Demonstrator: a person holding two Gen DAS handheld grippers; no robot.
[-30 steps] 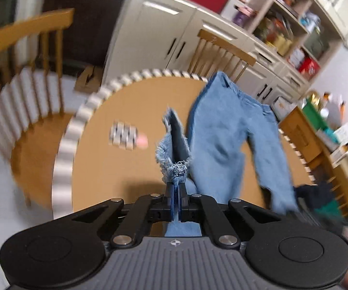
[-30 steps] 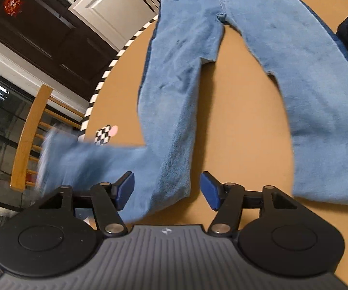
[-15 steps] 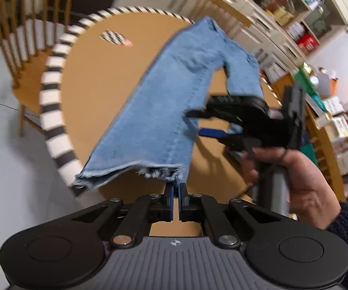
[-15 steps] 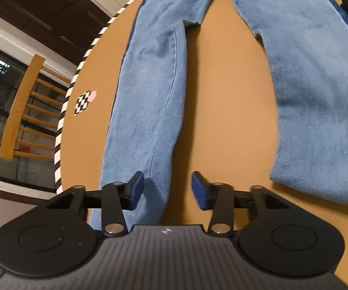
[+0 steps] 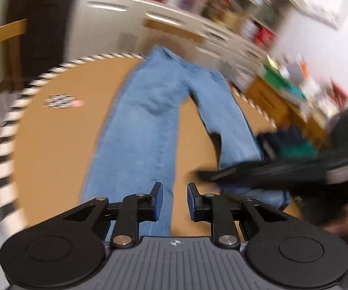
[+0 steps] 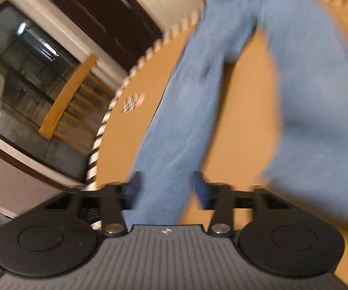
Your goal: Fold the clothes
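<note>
- My left gripper point(image 5: 172, 201) has its fingers point(image 5: 157, 201) a little apart and opening; the pads press nothing, though a jeans leg's edge shows in the gap beneath them.
- My right gripper point(image 6: 166, 188) is opening too, fingers point(image 6: 201, 188) well spread over the same leg, which lies below them rather than pinched; blur hides any contact.
- From the left view, the right gripper sits low on the right, over the other leg's hem.
- The jeans point(image 5: 149, 125) lie flat on the round table point(image 5: 60, 145), waist at the far rim, both legs running toward me with bare table between them.
- A small checkered marker point(image 5: 61, 101) lies left of the jeans, apart from them.
- Progress, as I judge it: spreading looks done, and no fold shows yet. Still left: lay one leg over the other, then fold lengthwise.
</note>
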